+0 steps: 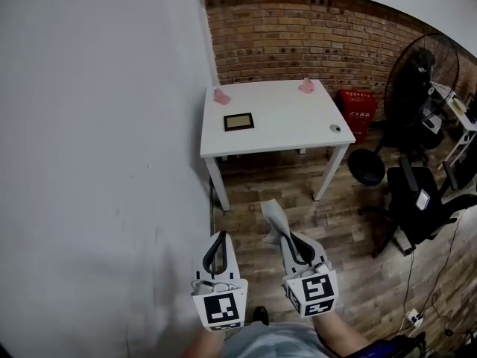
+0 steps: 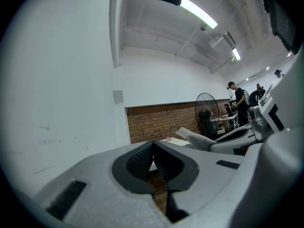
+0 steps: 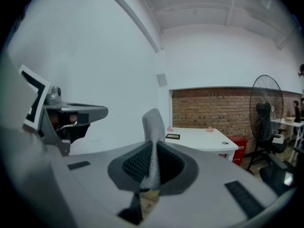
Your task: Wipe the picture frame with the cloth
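The picture frame [image 1: 238,121] is small and dark-rimmed and lies flat on the white table [image 1: 291,136] well ahead of me; it also shows far off as the frame [image 3: 173,137] in the right gripper view. A grey cloth [image 1: 274,222] sticks up from my right gripper [image 1: 286,236], which is shut on it; the cloth [image 3: 152,129] stands between the jaws. My left gripper [image 1: 219,236] hangs beside it near the white wall, shut with nothing in it, its tips touching [image 2: 153,143]. Both grippers are over the floor, short of the table.
Two pink items [image 1: 221,95] [image 1: 306,87] and a small round object [image 1: 335,128] lie on the table. A red basket [image 1: 357,111], a black fan [image 1: 419,73] and an office chair [image 1: 419,200] stand to the right. A white wall [image 1: 97,162] runs along my left.
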Demonstrator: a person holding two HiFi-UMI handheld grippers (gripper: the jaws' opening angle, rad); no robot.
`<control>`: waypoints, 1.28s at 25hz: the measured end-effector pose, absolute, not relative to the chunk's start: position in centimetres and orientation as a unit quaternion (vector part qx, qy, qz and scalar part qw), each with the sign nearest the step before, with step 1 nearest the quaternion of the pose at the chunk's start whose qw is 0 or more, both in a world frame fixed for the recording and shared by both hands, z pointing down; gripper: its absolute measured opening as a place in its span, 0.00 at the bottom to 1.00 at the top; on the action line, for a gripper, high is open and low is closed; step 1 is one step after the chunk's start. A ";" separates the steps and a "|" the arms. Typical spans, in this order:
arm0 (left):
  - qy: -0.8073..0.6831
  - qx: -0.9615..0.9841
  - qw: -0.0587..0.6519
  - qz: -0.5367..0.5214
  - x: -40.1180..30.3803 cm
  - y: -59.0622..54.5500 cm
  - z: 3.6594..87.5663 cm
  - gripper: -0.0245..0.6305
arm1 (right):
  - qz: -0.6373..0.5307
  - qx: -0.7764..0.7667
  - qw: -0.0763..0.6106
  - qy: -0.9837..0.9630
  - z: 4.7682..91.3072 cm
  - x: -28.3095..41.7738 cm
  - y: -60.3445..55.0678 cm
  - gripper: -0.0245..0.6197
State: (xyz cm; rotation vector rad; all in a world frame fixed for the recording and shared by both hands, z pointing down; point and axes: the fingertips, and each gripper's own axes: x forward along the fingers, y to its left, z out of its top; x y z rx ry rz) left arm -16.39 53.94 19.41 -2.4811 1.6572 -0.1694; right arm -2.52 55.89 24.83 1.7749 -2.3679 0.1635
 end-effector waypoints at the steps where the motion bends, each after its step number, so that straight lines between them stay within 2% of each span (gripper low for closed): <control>1: 0.550 -0.829 0.077 -0.060 -16.2 53.6 19.6 0.05 | 0.057 0.598 0.090 -0.794 25.0 -2.3 55.5 0.09; 12: 0.535 -0.838 0.032 -0.099 -13.5 48.3 23.1 0.05 | 0.069 0.609 0.103 -0.783 26.8 0.1 50.0 0.09; 25: 0.550 -0.822 0.022 -0.145 -7.0 33.8 26.4 0.05 | 0.088 0.586 0.097 -0.799 29.6 7.0 33.9 0.09; 32: 0.577 -0.803 0.062 -0.139 -5.3 27.5 23.5 0.05 | 0.076 0.565 0.077 -0.818 27.2 9.1 26.5 0.09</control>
